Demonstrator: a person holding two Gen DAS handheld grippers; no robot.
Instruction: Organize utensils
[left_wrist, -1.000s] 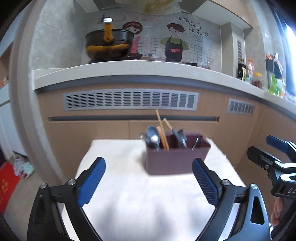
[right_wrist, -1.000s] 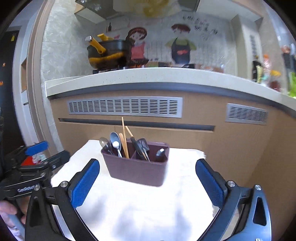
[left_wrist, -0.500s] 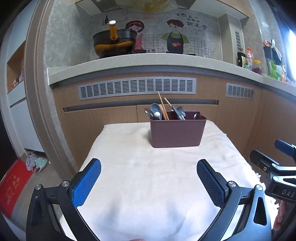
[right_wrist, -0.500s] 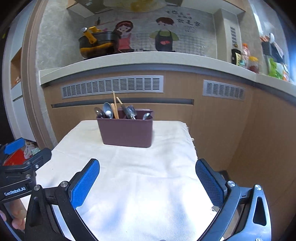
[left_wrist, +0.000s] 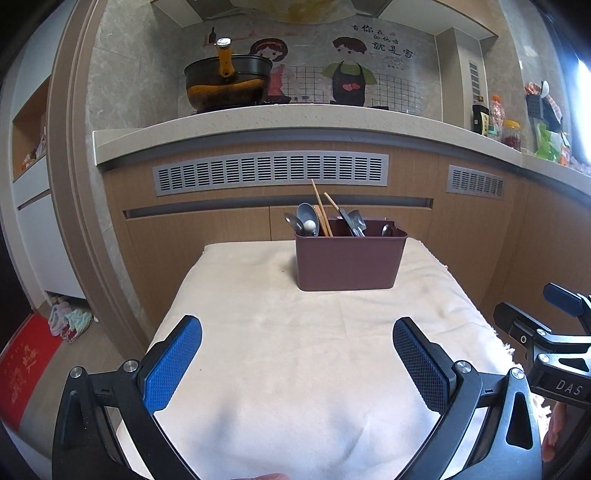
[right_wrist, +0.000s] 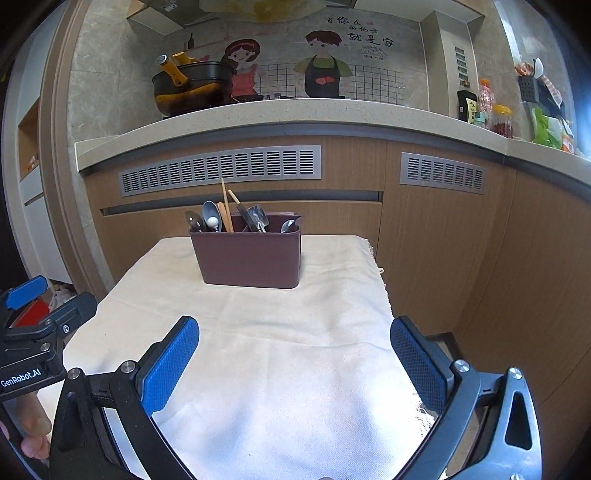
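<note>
A maroon utensil holder (left_wrist: 349, 260) stands at the far end of a table covered with a cream cloth (left_wrist: 295, 354); it also shows in the right wrist view (right_wrist: 248, 256). Spoons (left_wrist: 307, 219), wooden chopsticks (left_wrist: 320, 210) and dark utensils (left_wrist: 352, 221) stand upright in it. My left gripper (left_wrist: 297, 345) is open and empty, well back from the holder above the near cloth. My right gripper (right_wrist: 293, 343) is open and empty, also well back. Each gripper shows at the edge of the other's view.
Wooden kitchen cabinets with grey vents (left_wrist: 271, 171) stand just behind the table. A counter (left_wrist: 295, 118) above holds a dark pot (left_wrist: 227, 86) and jars (left_wrist: 511, 133). The floor at left has a red mat (left_wrist: 26, 365).
Both grippers have pulled back from the holder, which now looks smaller and farther. The holder and its utensils have not moved. Both grippers stayed open.
</note>
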